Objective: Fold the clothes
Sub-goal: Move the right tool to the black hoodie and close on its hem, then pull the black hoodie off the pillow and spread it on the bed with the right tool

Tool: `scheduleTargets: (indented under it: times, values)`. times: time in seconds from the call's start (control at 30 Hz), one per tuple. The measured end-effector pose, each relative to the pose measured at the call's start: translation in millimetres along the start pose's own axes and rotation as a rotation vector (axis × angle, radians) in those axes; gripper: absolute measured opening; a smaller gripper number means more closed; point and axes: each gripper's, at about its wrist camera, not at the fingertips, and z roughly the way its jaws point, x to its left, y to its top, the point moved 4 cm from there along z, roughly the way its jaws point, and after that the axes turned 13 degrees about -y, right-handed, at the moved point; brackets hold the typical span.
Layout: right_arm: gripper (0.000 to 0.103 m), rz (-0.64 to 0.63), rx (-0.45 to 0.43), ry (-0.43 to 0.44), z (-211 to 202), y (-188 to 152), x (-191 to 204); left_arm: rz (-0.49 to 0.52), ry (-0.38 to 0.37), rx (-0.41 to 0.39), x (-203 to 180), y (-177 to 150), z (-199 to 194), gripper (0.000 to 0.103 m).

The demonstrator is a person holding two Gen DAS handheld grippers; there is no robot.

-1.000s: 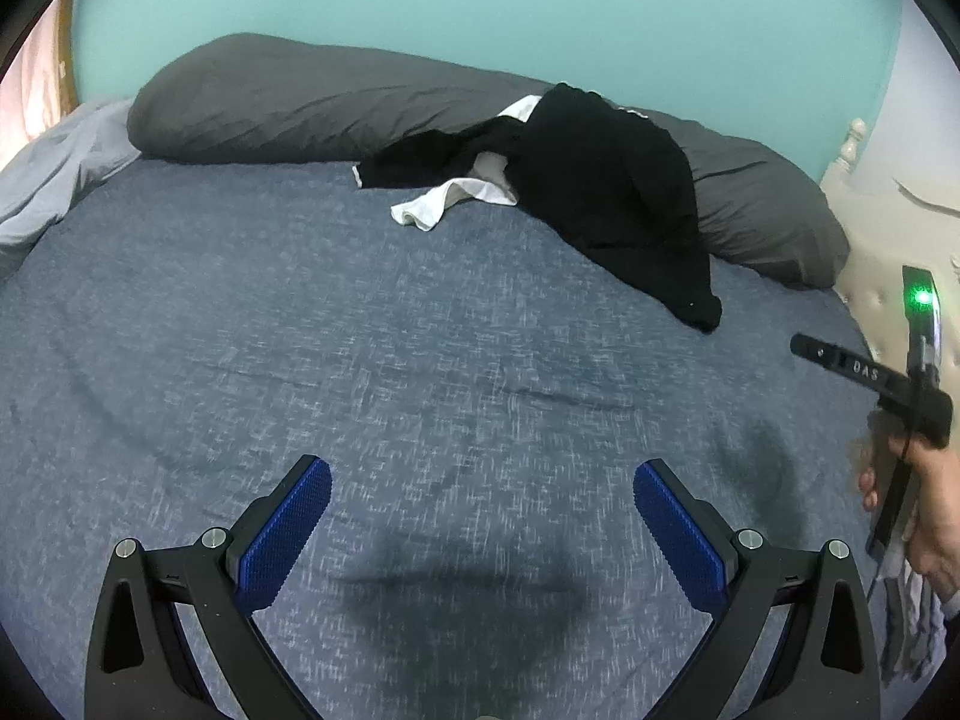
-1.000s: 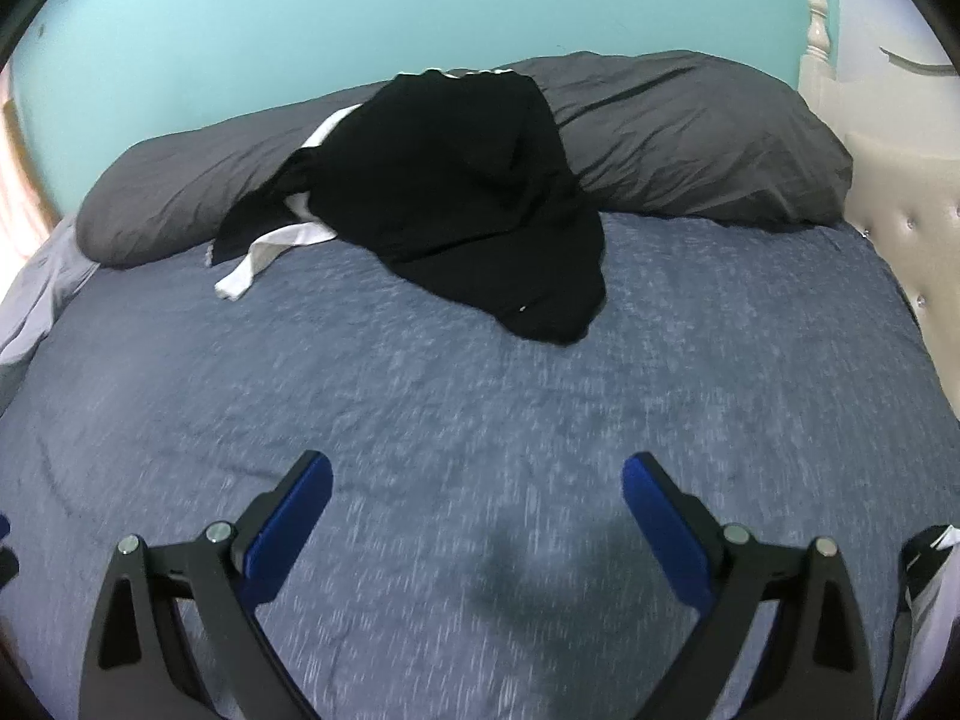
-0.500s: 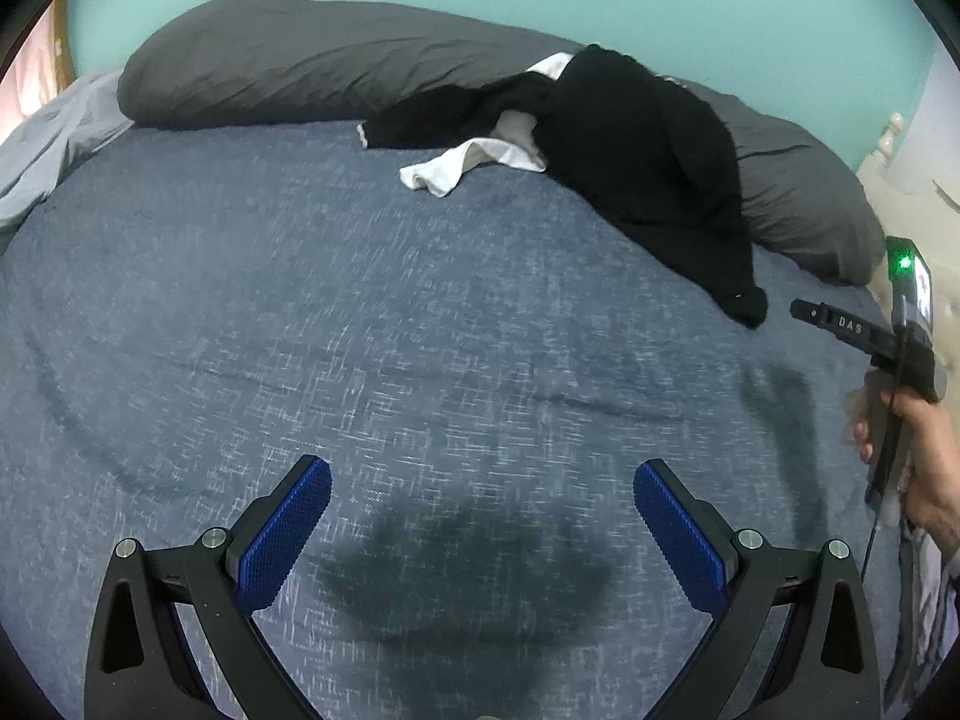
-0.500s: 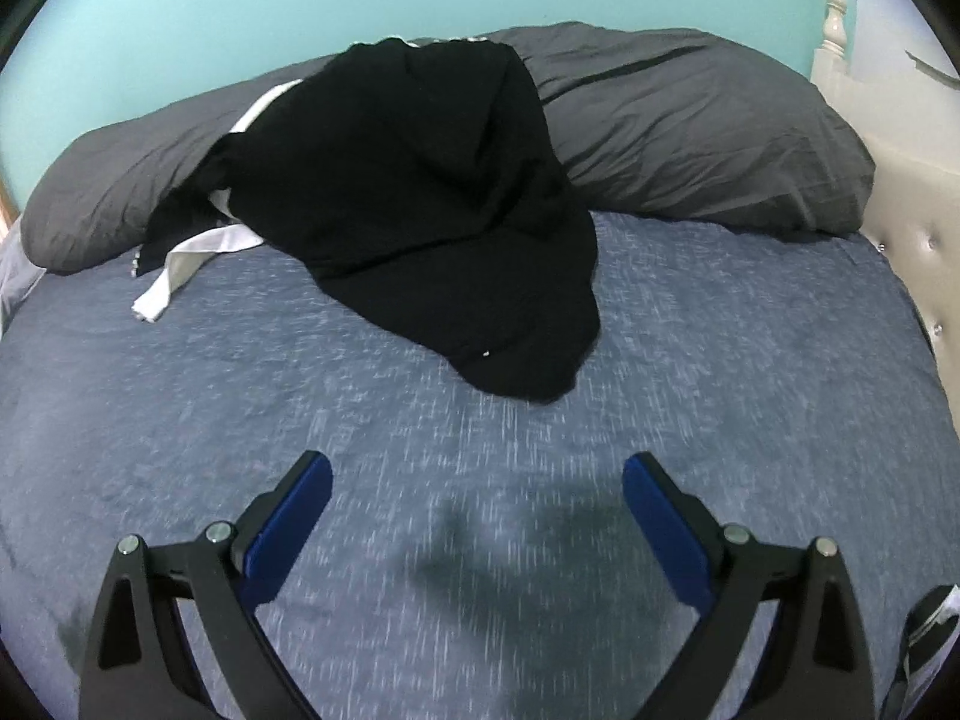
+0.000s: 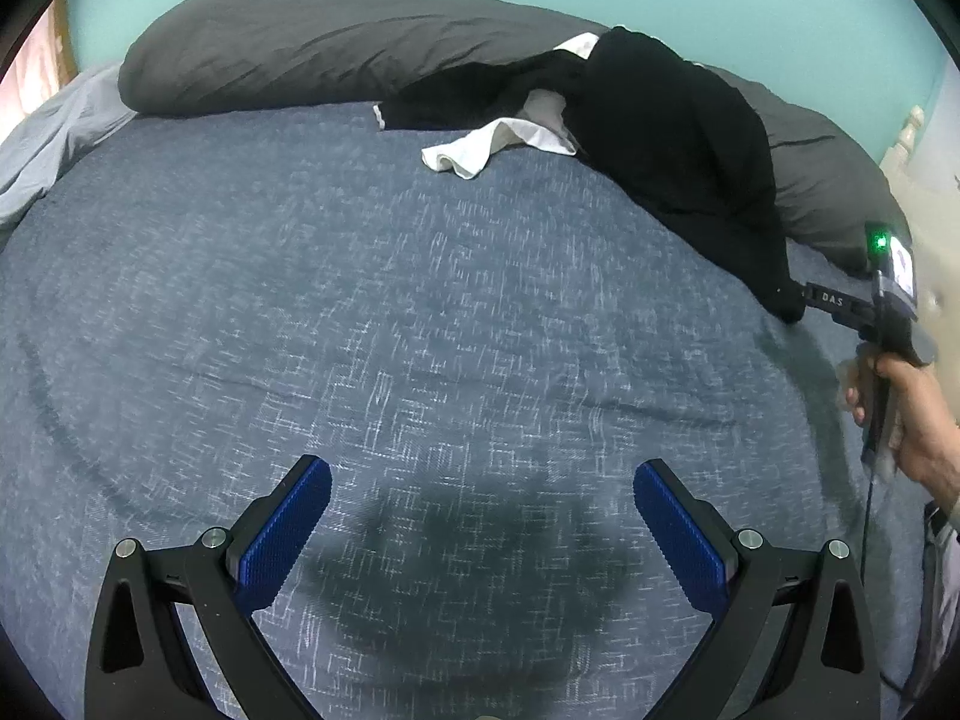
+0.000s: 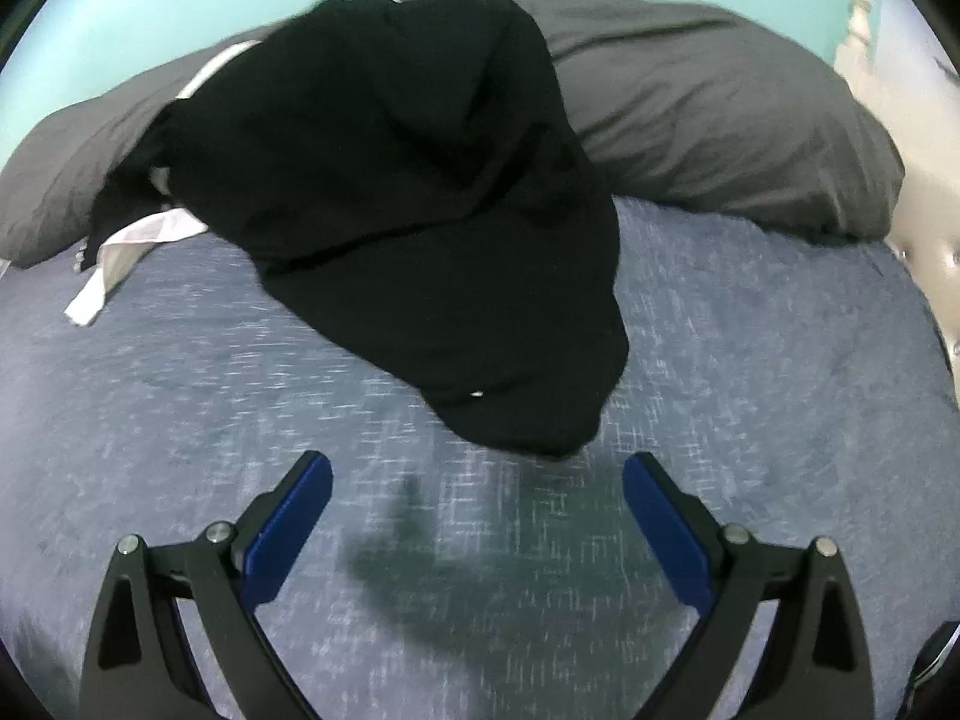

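Observation:
A black garment (image 6: 420,216) lies crumpled over the grey pillow and hangs down onto the blue bedspread (image 6: 180,396); it also shows in the left wrist view (image 5: 678,138). A white garment (image 5: 486,147) pokes out from under it, also in the right wrist view (image 6: 129,252). My right gripper (image 6: 477,504) is open and empty, its tips just short of the black garment's lower edge. It also shows at the right of the left wrist view (image 5: 840,306), held by a hand. My left gripper (image 5: 483,516) is open and empty over bare bedspread (image 5: 300,300).
A long grey pillow (image 5: 288,42) runs along the teal wall at the back; it also shows in the right wrist view (image 6: 720,102). A cream padded headboard (image 6: 930,192) stands at the right. A pale grey sheet (image 5: 42,144) lies at the far left.
Both grippers have moved forward toward the pile. The right gripper came close up to the black garment's lower edge. Both stayed open.

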Motion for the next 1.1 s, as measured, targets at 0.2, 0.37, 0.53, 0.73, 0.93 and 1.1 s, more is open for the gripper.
scheduleTargets:
  times: [0.2, 0.37, 0.53, 0.73, 0.93, 1.1]
  values:
    - [0.098, 0.016, 0.021, -0.027, 31, 3, -12, 0.002, 0.01, 0.011, 5, -5, 0, 0.103]
    - [0.098, 0.051, 0.055, -0.018, 53, 12, -14, 0.006, 0.023, 0.009, 11, -6, -3, 0.103]
    - [0.073, 0.013, 0.088, -0.037, 68, 10, -5, -0.026, 0.056, -0.002, 16, -9, -2, 0.103]
    - [0.024, -0.03, 0.074, -0.034, 68, 13, 1, -0.03, 0.057, -0.005, 20, -13, -6, 0.103]
    - [0.014, -0.031, -0.008, -0.001, 41, 18, 3, -0.034, 0.064, -0.013, 24, -18, -16, 0.103]
    - [0.014, -0.036, -0.071, 0.101, -3, 15, 13, -0.042, 0.049, -0.024, 22, -23, -32, 0.103]
